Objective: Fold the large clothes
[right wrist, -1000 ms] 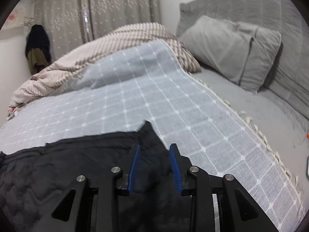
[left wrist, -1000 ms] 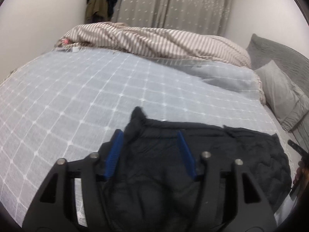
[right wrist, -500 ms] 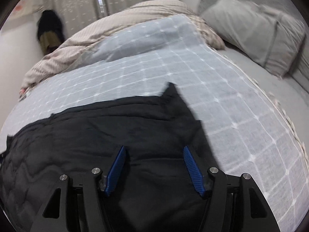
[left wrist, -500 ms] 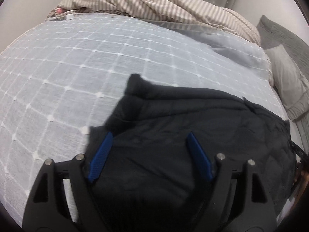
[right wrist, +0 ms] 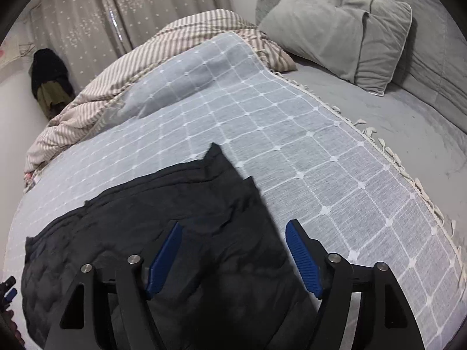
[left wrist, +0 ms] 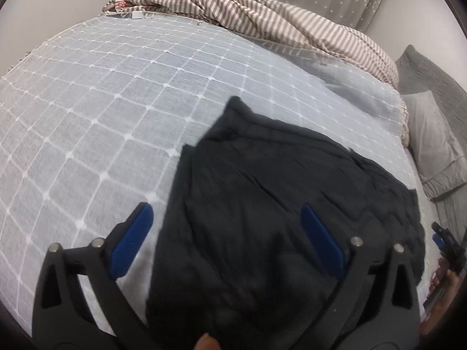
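A large black quilted garment (left wrist: 277,204) lies folded on the grey checked bedspread (left wrist: 102,102); it also shows in the right wrist view (right wrist: 175,218). My left gripper (left wrist: 224,227) is open and empty, raised above the garment's left edge. My right gripper (right wrist: 233,242) is open and empty, raised above the garment's right edge. The right gripper's tip (left wrist: 446,239) shows at the right rim of the left wrist view. The left gripper's tip (right wrist: 8,291) shows at the left rim of the right wrist view.
A striped duvet (left wrist: 262,20) is bunched along the far side of the bed. Grey pillows (right wrist: 344,35) lie against a grey headboard (right wrist: 437,29). Dark clothes (right wrist: 49,78) hang by the curtain (right wrist: 146,8). The bedspread's fringed edge (right wrist: 379,145) runs on the right.
Both grippers opened, let go of the garment's corners and rose up and back. The garment now lies flat on the bedspread.
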The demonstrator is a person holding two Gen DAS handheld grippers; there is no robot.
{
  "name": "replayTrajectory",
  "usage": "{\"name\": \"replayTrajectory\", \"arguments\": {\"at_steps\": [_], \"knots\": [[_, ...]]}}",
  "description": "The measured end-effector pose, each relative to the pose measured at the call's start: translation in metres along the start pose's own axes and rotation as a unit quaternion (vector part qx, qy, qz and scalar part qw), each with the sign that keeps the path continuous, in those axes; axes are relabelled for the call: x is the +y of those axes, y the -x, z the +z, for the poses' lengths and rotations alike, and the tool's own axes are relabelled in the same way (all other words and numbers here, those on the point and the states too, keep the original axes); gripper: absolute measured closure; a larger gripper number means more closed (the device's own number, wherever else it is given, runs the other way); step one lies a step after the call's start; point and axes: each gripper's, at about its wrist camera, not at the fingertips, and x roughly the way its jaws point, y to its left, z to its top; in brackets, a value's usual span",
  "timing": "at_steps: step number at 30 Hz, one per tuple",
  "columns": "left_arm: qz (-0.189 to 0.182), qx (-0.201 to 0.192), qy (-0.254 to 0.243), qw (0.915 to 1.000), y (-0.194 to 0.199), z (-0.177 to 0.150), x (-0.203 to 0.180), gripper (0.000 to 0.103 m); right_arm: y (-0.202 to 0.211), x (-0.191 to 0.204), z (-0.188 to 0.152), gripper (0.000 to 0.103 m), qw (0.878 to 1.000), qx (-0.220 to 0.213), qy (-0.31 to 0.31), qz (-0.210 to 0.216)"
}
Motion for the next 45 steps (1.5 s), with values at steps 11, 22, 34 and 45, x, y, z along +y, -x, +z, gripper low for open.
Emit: {"name": "replayTrajectory", "arguments": {"at_steps": [11,22,34,45], "knots": [[-0.059,0.011,-0.004,0.9982,0.055,-0.067,-0.036,0.001,0.029,0.039,-0.049,0.021,0.998,0.0,0.045,0.041],[-0.091,0.056,-0.01,0.9942,0.055,-0.117,-0.074,0.001,0.018,0.046,-0.062,0.021,0.996,0.01,0.082,0.027],[-0.107,0.095,0.069,0.9872,0.021,-0.137,-0.091,0.001,0.02,0.046,-0.063,0.021,0.996,0.003,0.081,0.034],[-0.108,0.03,0.218,0.9695,0.019,-0.151,-0.022,0.001,0.019,0.07,-0.075,0.021,0.99,0.006,0.135,0.04]]}}
